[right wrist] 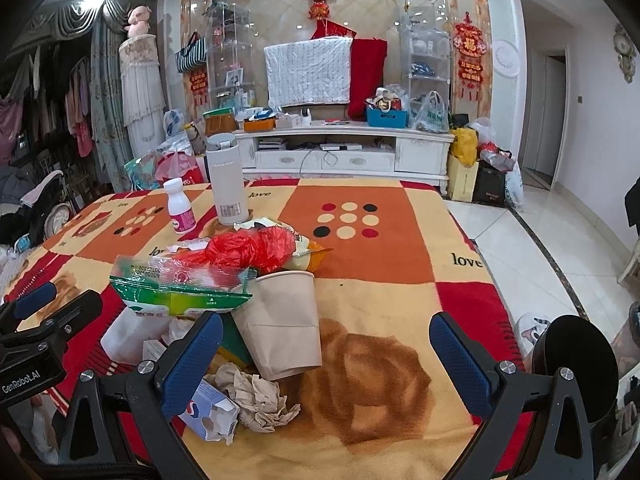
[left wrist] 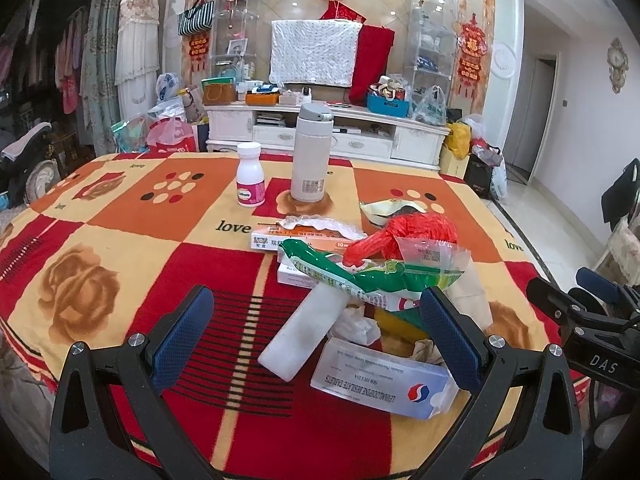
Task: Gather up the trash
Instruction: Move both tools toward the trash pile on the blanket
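Left tool (left wrist: 316,330): wide apart, empty, low in frame over the white block (left wrist: 304,330).
Trash pile (left wrist: 376,280): lower centre of the surface (left wrist: 120,224); green wrapper (left wrist: 360,276), red bag (left wrist: 408,236), pill box (left wrist: 384,380), loosely stacked.
Right tool (right wrist: 326,356): wide, empty; paper cup (right wrist: 284,324) lies tipped between its fingers.
Step advice: probably best to close on one light piece, avoiding neighbours.

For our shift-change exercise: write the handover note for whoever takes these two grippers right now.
Left gripper: open, empty, over the pile.
Right gripper: open, empty, by the paper cup.
Trash sits heaped on the blanket: green wrapper, red plastic bag, crumpled paper, opened pill box.
Thermos and pill bottle stand upright behind it.
Done: nothing picked up yet.
Left: the whole pile. No bin is visible.
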Available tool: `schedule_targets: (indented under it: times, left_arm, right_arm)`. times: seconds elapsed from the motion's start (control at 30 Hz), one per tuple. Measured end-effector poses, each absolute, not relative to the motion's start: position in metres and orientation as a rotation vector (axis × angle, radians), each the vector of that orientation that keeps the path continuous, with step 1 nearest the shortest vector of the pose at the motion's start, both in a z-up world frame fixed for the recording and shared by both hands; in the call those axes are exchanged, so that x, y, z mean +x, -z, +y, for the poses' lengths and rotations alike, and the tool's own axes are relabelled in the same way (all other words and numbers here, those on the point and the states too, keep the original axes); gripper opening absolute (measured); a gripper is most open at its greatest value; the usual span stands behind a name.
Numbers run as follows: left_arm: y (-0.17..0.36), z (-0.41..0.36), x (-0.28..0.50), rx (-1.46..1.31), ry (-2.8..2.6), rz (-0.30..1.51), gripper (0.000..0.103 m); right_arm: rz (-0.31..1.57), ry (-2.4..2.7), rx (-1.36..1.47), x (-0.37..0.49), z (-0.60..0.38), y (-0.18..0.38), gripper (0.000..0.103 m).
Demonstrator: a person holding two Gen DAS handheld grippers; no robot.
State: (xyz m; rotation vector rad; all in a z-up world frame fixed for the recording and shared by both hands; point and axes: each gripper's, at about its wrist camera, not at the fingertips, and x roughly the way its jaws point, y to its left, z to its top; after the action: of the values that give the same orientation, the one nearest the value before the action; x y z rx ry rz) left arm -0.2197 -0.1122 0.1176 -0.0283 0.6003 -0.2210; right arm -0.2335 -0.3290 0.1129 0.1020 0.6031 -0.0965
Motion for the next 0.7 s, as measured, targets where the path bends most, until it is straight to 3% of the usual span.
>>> schedule_targets:
  times: [0.7]
  left_arm:
    - [-0.105, -0.100, -0.214, -0.021, 0.227, 0.652, 0.103]
  right_arm:
    - [0.650, 0.100, 0.097, -0.227, -0.338, -0.102, 0.102]
